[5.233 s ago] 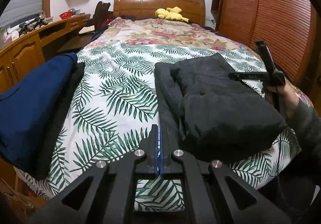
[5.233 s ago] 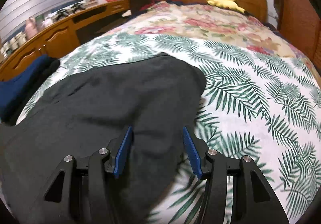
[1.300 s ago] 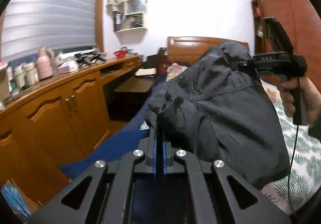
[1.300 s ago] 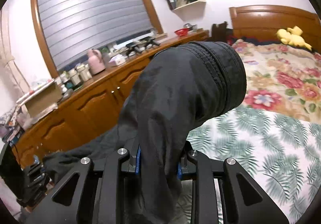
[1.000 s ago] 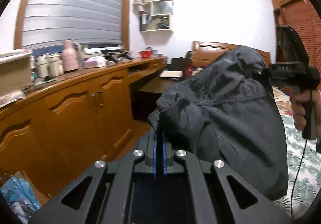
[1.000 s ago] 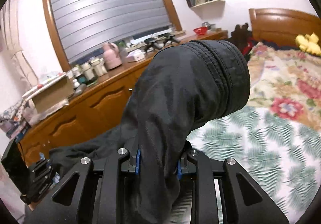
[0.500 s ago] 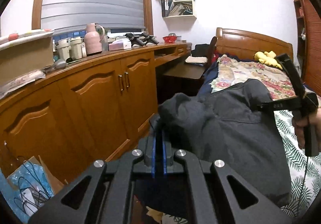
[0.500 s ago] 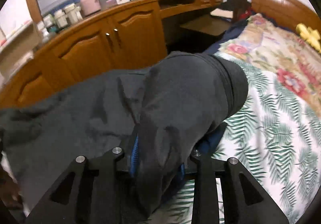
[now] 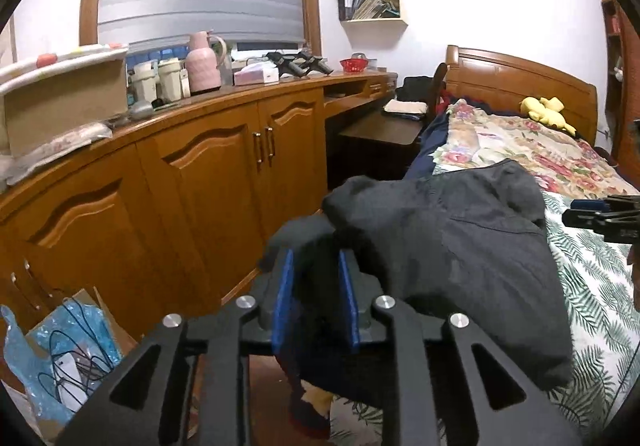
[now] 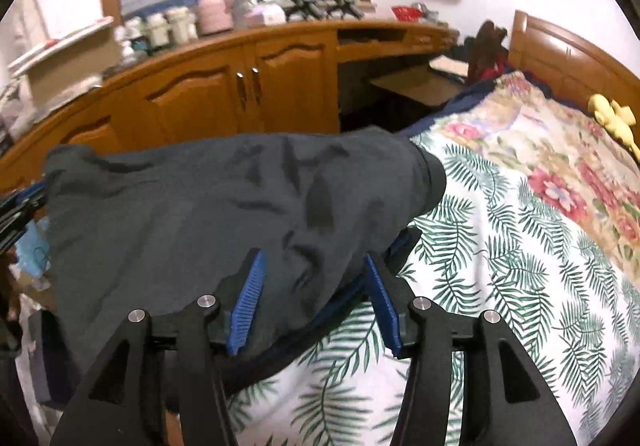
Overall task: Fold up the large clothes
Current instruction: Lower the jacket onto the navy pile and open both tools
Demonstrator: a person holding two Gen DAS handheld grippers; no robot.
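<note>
A folded dark grey garment (image 9: 460,246) lies at the left edge of the bed on top of a navy garment (image 9: 308,398); it also fills the middle of the right wrist view (image 10: 224,206). My left gripper (image 9: 316,278) is open, its blue pads either side of a fold at the garment's near corner. My right gripper (image 10: 312,286) is open, its pads straddling the garment's near edge without pinching it. The right gripper also shows at the right edge of the left wrist view (image 9: 600,214).
The bed's leaf-print sheet (image 10: 500,286) and floral quilt (image 10: 560,166) stretch right, with a yellow plush toy (image 9: 546,114) by the headboard. Wooden cabinets (image 9: 200,186) with bottles and boxes run along the left. A blue plastic bag (image 9: 60,362) in a box sits on the floor.
The grey garment came down from mid-air onto the bed's left edge over the navy garment. Both grippers, shut on it before, have opened and let it go.
</note>
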